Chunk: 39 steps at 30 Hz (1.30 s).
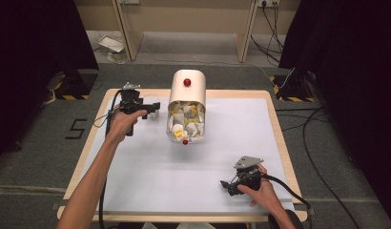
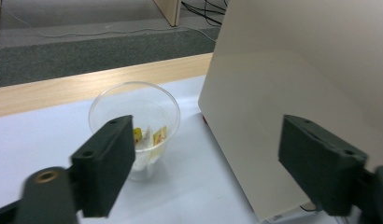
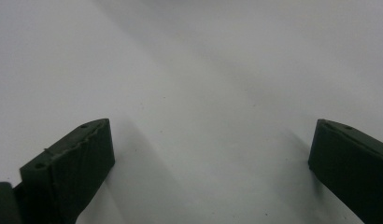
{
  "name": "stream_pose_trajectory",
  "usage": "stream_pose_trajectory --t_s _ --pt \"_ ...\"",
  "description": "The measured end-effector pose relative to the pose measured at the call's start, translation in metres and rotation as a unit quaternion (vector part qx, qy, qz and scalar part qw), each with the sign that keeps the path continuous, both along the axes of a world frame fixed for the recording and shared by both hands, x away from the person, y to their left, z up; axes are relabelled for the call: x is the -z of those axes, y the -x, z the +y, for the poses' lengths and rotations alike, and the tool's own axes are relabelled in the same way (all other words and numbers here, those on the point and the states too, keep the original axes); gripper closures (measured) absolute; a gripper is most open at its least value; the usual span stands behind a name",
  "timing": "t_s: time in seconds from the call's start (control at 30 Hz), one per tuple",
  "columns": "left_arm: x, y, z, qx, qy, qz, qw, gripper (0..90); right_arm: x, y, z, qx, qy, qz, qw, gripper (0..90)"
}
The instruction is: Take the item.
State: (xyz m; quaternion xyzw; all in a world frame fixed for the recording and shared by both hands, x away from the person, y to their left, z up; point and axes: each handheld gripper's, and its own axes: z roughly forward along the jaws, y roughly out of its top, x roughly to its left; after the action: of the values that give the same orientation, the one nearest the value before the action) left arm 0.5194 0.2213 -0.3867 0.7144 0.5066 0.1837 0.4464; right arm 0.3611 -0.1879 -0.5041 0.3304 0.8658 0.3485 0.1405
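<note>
The clear plastic cup (image 2: 134, 123), with small packets inside, stands near the worktop's (image 1: 136, 191) far left corner, beside the cream container (image 1: 186, 102). The left claw (image 2: 206, 163) hangs wide open before it, gripping nothing. The right claw (image 3: 208, 163) gapes empty near the right edge.

Clear cup (image 2: 134, 126) holds packets (image 2: 150, 138) — beside beige box (image 2: 297, 93).

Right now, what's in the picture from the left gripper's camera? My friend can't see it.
A clear plastic cup with a few yellow-and-white packets in it stands on a white table, seen between the left gripper's open black jaws. A cream container stands just to its right.
</note>
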Motion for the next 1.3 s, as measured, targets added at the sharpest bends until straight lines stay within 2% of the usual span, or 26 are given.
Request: stream_pose_trajectory --t_s 0.03,0.23,0.77,0.87,1.3 --pt "-0.001 0.004 -0.001 0.009 0.001 -0.003 1.0 14.8 0.0 0.0 0.0 0.0 0.0 0.0 1.0 0.8" --pt "-0.001 0.015 -0.004 0.022 0.008 -0.007 0.9997 14.7 0.0 0.0 0.0 0.0 0.0 0.0 1.0 0.8" --pt "0.005 0.047 -0.013 0.044 0.006 -0.016 0.9989 14.7 0.0 0.0 0.0 0.0 -0.001 -0.001 1.0 0.8" --pt "0.006 0.053 -0.015 0.048 0.011 -0.02 0.9986 14.7 0.0 0.0 0.0 0.0 -0.001 -0.001 1.0 0.8" --pt "0.02 0.079 -0.016 0.06 0.022 -0.029 0.9975 14.7 0.0 0.0 0.0 0.0 0.0 0.0 1.0 0.9"
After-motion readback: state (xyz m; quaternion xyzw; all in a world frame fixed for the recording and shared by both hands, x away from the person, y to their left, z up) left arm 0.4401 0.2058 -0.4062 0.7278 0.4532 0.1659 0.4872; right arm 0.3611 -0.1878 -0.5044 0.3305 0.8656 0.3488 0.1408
